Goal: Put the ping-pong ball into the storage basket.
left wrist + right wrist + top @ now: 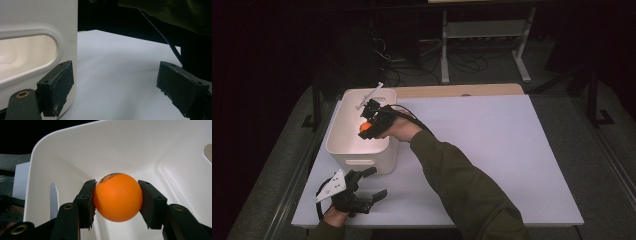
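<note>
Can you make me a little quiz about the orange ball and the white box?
1. True or false: the right gripper is shut on the round orange ball.
2. Over what is the ball held? A) bare table B) white plastic bin C) floor
3. Fill in: the left gripper has its fingers ____, with nothing between them.

Key: 1 true; 2 B; 3 open.
</note>
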`<action>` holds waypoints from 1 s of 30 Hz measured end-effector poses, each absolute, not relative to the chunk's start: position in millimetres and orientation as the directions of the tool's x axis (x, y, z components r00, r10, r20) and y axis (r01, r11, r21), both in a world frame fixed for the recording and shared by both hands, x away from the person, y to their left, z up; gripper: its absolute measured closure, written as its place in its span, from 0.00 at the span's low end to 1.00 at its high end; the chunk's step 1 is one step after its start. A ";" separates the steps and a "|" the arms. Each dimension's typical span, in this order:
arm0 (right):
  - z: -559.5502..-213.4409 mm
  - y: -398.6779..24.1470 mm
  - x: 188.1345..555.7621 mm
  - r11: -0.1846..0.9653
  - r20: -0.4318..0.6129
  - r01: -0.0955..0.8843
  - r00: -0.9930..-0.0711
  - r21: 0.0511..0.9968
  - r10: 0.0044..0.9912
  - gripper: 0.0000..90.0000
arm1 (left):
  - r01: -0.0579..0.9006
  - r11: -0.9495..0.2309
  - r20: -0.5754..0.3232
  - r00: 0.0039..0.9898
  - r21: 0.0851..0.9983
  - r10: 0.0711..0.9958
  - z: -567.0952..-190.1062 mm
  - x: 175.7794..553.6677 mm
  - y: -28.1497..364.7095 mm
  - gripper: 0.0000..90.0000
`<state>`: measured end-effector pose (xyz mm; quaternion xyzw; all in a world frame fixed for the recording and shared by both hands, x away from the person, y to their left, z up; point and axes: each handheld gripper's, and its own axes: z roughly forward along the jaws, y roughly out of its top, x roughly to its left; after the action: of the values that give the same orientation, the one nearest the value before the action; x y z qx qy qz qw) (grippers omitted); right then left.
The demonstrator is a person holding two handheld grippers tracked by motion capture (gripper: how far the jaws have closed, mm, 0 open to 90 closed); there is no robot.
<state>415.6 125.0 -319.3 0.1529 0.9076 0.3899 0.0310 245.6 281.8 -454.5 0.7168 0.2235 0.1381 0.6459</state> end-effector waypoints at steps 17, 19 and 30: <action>-321.3 128.9 415.3 0.671 0.047 0.250 -0.951 0.698 0.306 0.52 | 0.142 -0.066 -0.091 0.862 0.988 0.499 -454.5 245.7 281.6 0.15; -321.2 128.9 415.0 0.667 0.037 0.245 -0.950 0.704 0.310 0.48 | 0.142 -0.066 -0.090 0.862 0.988 0.499 -454.5 245.6 281.6 0.15; -310.6 117.6 415.5 0.632 0.044 0.248 -0.946 0.734 0.320 0.44 | 0.145 -0.065 -0.093 0.862 0.987 0.499 -454.5 245.7 281.3 0.15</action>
<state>415.5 117.6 -310.6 0.1575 0.9021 0.3992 0.0450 245.7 281.3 -454.5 0.7168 0.2245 0.1370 0.6458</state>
